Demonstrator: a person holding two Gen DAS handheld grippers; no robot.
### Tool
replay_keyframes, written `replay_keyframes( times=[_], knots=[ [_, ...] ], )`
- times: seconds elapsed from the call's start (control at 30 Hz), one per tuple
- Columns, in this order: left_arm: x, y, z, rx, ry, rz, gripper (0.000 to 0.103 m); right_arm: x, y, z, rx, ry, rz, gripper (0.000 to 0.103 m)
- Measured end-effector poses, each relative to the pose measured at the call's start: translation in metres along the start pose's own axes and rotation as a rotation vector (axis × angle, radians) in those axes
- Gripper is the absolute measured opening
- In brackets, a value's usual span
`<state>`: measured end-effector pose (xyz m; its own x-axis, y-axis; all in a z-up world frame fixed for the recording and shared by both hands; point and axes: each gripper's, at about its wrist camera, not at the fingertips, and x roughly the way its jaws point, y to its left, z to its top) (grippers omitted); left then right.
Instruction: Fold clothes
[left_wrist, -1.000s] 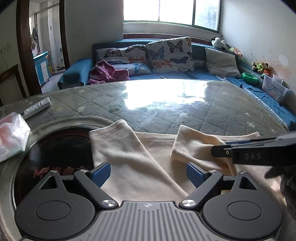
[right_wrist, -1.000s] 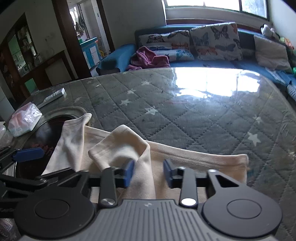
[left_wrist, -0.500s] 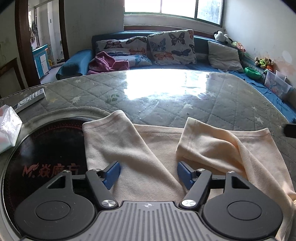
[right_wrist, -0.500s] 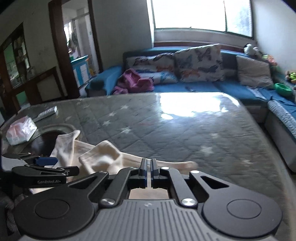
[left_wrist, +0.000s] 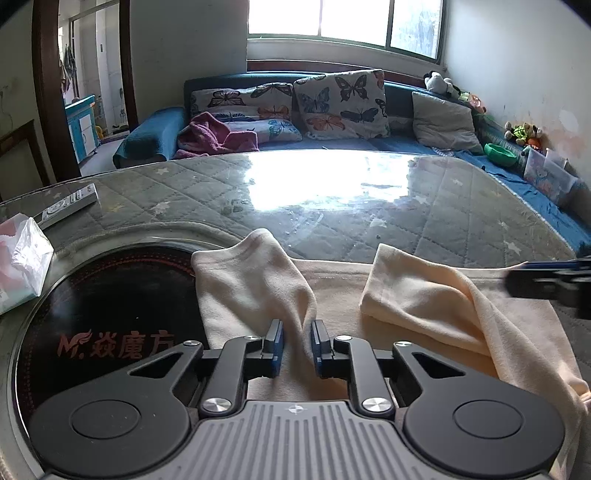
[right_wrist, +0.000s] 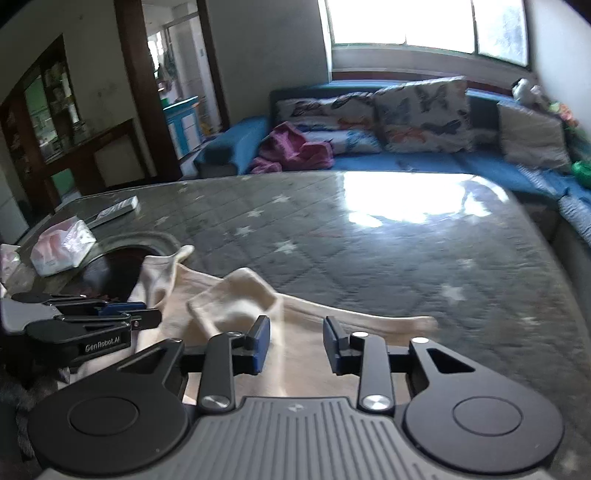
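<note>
Tissues (left_wrist: 22, 258) and a remote (left_wrist: 68, 205) sit at your far left on the quilted surface (left_wrist: 424, 221). Beside them lies the dark round cooktop (left_wrist: 110, 302), its right edge under the cream garment (left_wrist: 340, 295), which is spread flat with both sleeves folded inward. Your left gripper (left_wrist: 294, 345) has its jaws narrowly apart around the left sleeve's fabric. Your right gripper (right_wrist: 295, 343) hovers over the right side, jaws wide apart, gripping nothing.
</note>
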<state>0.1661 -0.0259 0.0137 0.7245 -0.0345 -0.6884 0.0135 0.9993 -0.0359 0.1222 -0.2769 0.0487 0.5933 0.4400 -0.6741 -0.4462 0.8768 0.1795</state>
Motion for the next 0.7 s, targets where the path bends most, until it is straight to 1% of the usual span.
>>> replay_keyframes(
  times=[0.17,0.23,0.3,0.33,0.37,0.4,0.47,0.6,0.63,0.7],
  knots=[
    [-0.006,0.006,0.002,-0.01,-0.006,-0.017,0.016,0.037,0.009,0.004,0.006,0.05,0.012,0.034],
    [-0.006,0.005,0.002,-0.002,-0.003,-0.018,0.016,0.046,0.01,0.004,0.004,0.067,0.015,0.034],
    [-0.004,0.004,0.003,0.003,0.002,-0.018,0.018,0.055,0.013,0.003,-0.008,0.09,0.02,0.031],
    [-0.003,0.003,0.003,0.002,0.005,-0.016,0.018,0.056,0.015,0.003,-0.019,0.094,0.012,0.028],
    [-0.002,0.003,0.003,0.002,0.007,-0.014,0.019,0.056,0.016,0.002,-0.028,0.092,0.005,0.016],
    [-0.001,0.001,0.003,0.004,0.009,-0.014,0.021,0.054,0.018,0.002,-0.04,0.086,0.005,0.009],
    [0.0,-0.001,0.003,0.012,0.012,-0.018,0.022,0.048,0.021,0.001,-0.065,0.069,0.001,0.006],
    [0.005,-0.006,0.0,0.043,0.012,-0.015,0.021,0.029,0.021,0.001,-0.098,0.018,-0.044,0.005],
    [0.004,-0.006,-0.001,0.044,0.009,-0.015,0.019,0.023,0.02,0.001,-0.1,0.005,-0.053,0.005],
    [0.003,-0.006,-0.003,0.044,0.004,-0.014,0.011,0.009,0.014,0.0,-0.096,-0.022,-0.07,0.005]
  ],
)
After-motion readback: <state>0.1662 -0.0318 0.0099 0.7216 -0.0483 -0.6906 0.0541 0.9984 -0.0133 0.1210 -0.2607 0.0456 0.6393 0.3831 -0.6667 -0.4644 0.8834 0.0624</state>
